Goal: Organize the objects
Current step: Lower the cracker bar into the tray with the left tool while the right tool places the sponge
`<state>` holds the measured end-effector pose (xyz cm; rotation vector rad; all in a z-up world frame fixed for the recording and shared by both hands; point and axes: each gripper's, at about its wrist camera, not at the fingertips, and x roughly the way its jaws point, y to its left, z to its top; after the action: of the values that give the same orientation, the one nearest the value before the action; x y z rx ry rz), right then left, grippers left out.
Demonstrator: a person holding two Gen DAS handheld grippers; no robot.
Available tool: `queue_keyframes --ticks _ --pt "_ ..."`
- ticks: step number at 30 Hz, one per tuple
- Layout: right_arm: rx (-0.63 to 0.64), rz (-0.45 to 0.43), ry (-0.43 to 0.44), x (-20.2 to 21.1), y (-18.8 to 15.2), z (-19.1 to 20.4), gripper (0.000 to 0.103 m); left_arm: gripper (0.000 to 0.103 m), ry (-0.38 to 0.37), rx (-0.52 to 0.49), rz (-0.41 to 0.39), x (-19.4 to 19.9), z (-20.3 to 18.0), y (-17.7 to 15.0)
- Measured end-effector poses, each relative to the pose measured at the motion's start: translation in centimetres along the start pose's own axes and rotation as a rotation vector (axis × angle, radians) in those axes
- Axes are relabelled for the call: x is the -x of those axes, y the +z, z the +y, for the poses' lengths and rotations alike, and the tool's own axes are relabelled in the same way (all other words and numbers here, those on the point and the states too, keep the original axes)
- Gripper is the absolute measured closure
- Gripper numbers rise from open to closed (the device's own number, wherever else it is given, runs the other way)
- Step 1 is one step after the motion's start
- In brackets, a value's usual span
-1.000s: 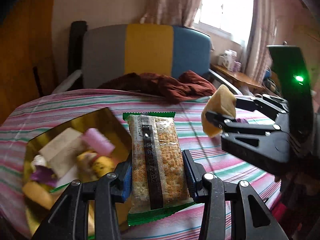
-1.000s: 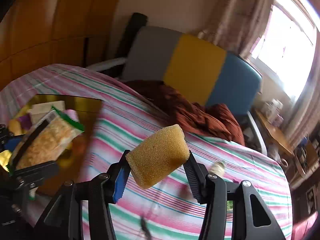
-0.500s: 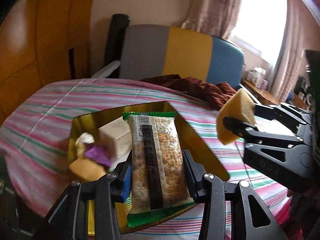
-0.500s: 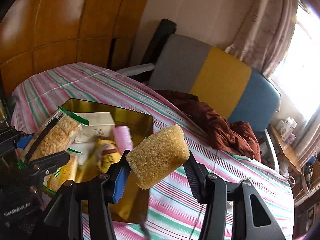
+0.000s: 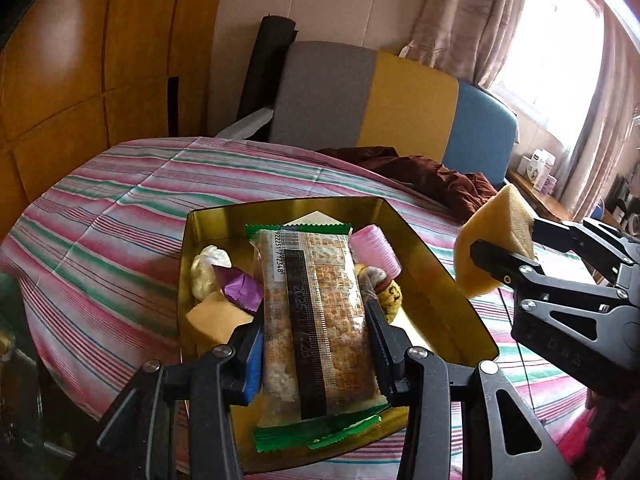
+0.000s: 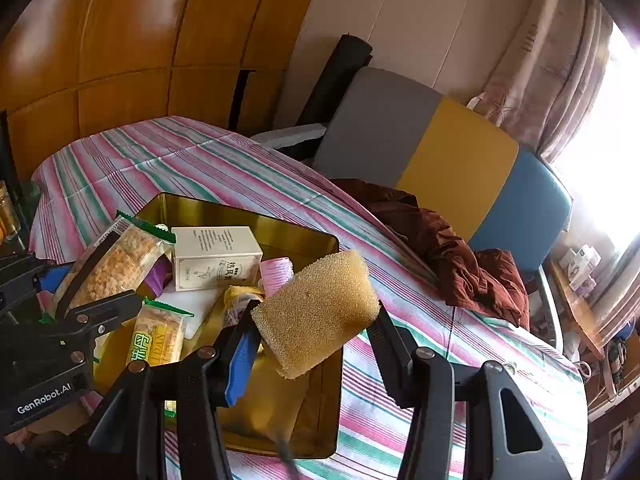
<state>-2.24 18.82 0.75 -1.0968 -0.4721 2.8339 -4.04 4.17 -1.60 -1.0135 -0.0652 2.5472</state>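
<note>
While clamped: one sponge (image 6: 316, 312), one packet (image 5: 316, 312).

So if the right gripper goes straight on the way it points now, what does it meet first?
Probably the pink roller in the gold tin, just beyond the sponge the right gripper carries. Depth is unclear, so it may pass above.
</note>
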Motion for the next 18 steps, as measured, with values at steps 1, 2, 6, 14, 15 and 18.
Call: queue_keyframes --ticks 1,2,6,14,15,18 --pt "0.001 0.003 -0.001 -0.1 0.0 0.0 0.050 0.058 0.000 0.000 0.002 -0.1 0.1 0.1" --pt "0.002 0.006 -0.001 -0.2 0.0 0.0 0.050 0.058 0.001 -0.002 0.005 -0.2 0.2 0.1" --pt "-0.004 0.016 -0.001 -0.7 0.1 0.1 0.049 0.058 0.010 0.000 0.026 -0.9 0.4 0.3" --pt "-0.019 0.035 -0.005 -2.0 0.0 0.4 0.047 0.053 0.021 0.004 0.012 -1.1 0.6 1.0" --pt "-0.022 0.038 -0.005 -2.1 -0.1 0.4 0.047 0.053 0.022 0.004 0.012 -1.0 0.6 1.1" --pt "-0.030 0.045 0.001 -2.4 -0.2 0.4 0.040 0.052 0.028 0.013 0.013 -0.9 0.8 1.0"
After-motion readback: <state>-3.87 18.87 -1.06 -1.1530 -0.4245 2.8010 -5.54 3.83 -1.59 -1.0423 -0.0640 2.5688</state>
